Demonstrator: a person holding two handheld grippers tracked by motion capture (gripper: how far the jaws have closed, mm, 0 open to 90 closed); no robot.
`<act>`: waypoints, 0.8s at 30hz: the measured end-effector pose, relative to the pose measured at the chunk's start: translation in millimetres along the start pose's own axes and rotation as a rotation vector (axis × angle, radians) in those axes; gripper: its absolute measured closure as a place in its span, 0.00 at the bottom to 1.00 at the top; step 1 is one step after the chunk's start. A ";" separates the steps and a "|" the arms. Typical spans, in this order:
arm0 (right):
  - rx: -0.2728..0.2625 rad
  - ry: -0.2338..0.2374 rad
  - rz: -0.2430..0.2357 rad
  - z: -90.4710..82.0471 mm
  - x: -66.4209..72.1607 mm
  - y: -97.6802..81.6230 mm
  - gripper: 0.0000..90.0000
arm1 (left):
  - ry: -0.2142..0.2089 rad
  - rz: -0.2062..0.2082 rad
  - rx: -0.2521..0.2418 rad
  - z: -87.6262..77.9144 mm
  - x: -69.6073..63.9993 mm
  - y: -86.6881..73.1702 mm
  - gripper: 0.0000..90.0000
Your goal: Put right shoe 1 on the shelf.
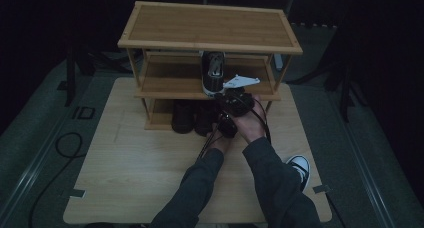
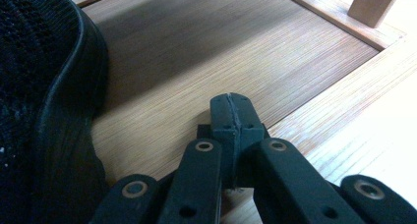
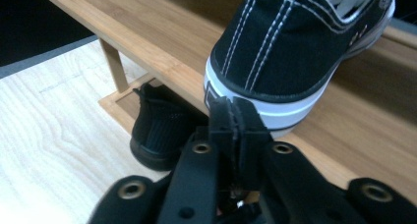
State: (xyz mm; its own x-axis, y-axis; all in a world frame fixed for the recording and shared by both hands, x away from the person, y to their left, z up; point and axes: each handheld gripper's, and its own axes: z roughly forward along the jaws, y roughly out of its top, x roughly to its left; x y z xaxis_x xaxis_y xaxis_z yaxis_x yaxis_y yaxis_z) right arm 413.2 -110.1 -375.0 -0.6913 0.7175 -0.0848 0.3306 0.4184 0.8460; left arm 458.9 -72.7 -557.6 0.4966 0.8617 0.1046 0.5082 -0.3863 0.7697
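Right gripper [image 3: 237, 117] (jaws together) faces a sneaker [image 3: 295, 42]; high view adds rack [image 1: 210, 25].

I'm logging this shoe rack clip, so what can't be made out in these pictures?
- Sneaker toe: high view, hidden under the top shelf.
- Black mesh shoe: left gripper view, cut off by the left edge.
- Floor sneaker: high view, partly behind the sleeve.

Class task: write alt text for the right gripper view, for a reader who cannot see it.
The right gripper, jaws closed together, sits just in front of the heel of a black canvas sneaker with a white sole, standing on a wooden rack shelf. Below, a black mesh shoe rests on the bottom shelf, beside the pale wooden table.
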 end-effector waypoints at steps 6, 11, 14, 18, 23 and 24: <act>0.025 -0.004 -0.001 -20.1 -0.9 -0.2 0.89 | 0.006 0.003 0.000 0.1 -0.6 -0.1 1.00; 0.065 -0.017 -0.025 -33.2 -0.3 -4.5 0.85 | 0.006 0.006 -0.006 0.7 -0.8 -0.3 1.00; 0.078 -0.022 -0.025 -42.6 -2.3 -10.9 0.83 | 0.009 0.004 -0.002 0.3 -1.2 0.0 1.00; 0.090 -0.024 -0.006 -53.9 -9.1 -19.9 0.82 | 0.009 0.005 0.000 0.1 -1.1 0.1 1.00; 0.099 -0.040 -0.001 -64.1 -17.5 -29.3 0.82 | 0.010 0.004 0.000 0.1 -1.1 0.1 1.00; 0.112 -0.046 0.008 -69.6 -22.1 -35.6 0.82 | 0.009 -0.001 -0.004 0.4 -1.4 0.0 1.00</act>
State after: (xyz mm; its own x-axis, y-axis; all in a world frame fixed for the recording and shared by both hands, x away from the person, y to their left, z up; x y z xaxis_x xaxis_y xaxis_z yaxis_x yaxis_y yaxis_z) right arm 372.0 -179.6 -366.6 -0.6594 0.7446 -0.1043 0.4073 0.4704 0.7829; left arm 458.5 -74.1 -558.0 0.4891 0.8653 0.1095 0.5063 -0.3839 0.7722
